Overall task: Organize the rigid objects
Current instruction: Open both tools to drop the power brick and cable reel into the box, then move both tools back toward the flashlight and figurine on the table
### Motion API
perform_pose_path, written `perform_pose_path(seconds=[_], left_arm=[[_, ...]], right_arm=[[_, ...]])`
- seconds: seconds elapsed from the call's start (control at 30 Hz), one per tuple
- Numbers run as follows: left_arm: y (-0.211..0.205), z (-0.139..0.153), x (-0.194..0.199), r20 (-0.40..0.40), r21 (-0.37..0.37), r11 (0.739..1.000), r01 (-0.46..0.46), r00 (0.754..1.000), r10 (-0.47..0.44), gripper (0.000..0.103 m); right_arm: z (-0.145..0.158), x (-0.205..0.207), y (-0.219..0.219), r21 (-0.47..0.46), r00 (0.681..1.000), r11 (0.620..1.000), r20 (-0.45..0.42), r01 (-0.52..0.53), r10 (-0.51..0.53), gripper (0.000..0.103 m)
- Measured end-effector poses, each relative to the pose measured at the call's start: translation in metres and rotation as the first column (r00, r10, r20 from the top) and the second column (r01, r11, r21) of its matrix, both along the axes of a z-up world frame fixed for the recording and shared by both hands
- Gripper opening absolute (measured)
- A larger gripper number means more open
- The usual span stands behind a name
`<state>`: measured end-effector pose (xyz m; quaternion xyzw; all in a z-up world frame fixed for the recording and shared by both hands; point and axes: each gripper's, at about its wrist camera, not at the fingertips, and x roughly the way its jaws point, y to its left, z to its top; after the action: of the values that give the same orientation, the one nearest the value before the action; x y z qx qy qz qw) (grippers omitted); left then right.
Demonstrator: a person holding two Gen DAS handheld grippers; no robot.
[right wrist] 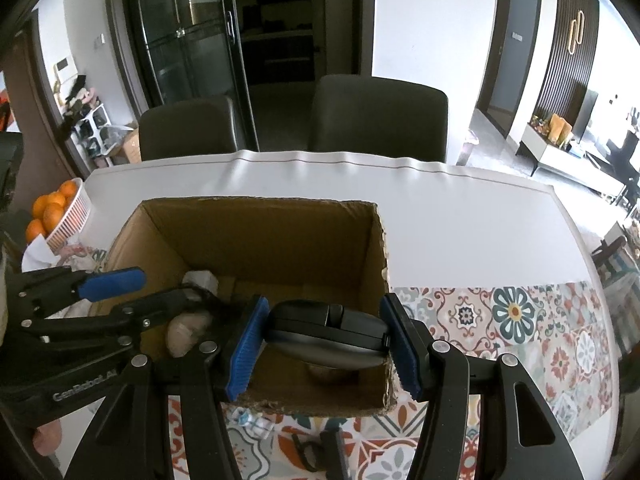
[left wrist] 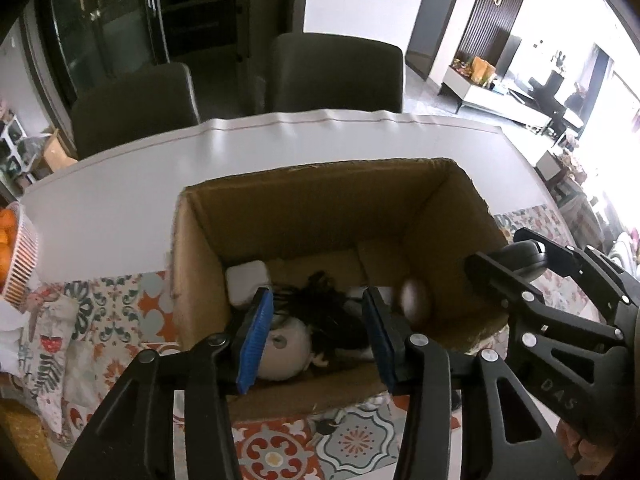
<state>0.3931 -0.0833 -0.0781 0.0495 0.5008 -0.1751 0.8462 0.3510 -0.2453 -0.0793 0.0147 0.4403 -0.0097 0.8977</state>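
A: How are they posed?
B: Both tip steeply downward, side by side. The left hand-held gripper (left wrist: 318, 334) has its blue pads parted, touching nothing.
A: The right one?
B: The right hand-held gripper (right wrist: 324, 344) clamps a black mouse (right wrist: 326, 330) between its pads.

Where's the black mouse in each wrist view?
Left wrist: mouse at right edge, over the box's right wall, clamped in the right gripper that reaches in from the right.
Right wrist: mouse low centre, clamped between the right gripper's blue pads, over the box's near right corner.
Shared landmark: the open cardboard box.
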Motion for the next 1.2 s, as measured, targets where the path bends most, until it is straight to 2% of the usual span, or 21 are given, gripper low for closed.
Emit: perform_pose_path(seconds=[0.07,0.2,0.27,0.37,0.47,0.63,1.0,1.2], left_arm=[[0.005,0.004,-0.003,0.024,0.021,0.999,-0.025,0.999,0.024,0.056],[0.018,0.015,-0.009,0.083,0.066,0.994,-0.087,0.993,0.081,0.065],[0.024,0.02,-0.011,0.111,0.088,0.989,-0.118,0.988,0.108,0.073],[0.033,0.025,-0.014,0.137,0.092,0.986,-0.14,0.982,0.127,0.075],[0.037,0.031,-0.02,0.153,0.097,0.984,-0.151,0.979,0.135,0.078],[0.038,0.038,-0.035,0.209,0.119,0.981,-0.156,0.969,0.128,0.091],[0.031,0.047,-0.082,0.3,0.132,0.975,-0.179,0.945,0.133,0.097],[0.025,0.041,-0.1,0.286,0.116,0.978,-0.173,0.949,0.134,0.097]], right_arm=[[0.0,0.001,0.001,0.0,1.0,1.0,0.002,-0.002,0.002,0.058],[0.001,0.004,0.006,0.001,1.0,1.0,0.005,-0.02,0.02,0.058],[0.002,0.006,0.009,0.002,1.0,1.0,0.009,-0.028,0.028,0.058],[0.004,0.008,0.013,0.009,0.999,0.999,0.013,-0.035,0.035,0.06],[0.009,0.006,0.015,0.0,0.999,1.0,0.029,-0.024,0.024,0.072],[0.019,-0.006,0.016,-0.026,0.998,0.999,0.063,-0.022,0.023,0.072],[0.034,-0.055,0.006,-0.1,0.99,0.995,0.137,0.02,-0.006,0.076],[0.028,-0.079,-0.005,-0.084,0.989,0.996,0.147,0.028,-0.015,0.076]])
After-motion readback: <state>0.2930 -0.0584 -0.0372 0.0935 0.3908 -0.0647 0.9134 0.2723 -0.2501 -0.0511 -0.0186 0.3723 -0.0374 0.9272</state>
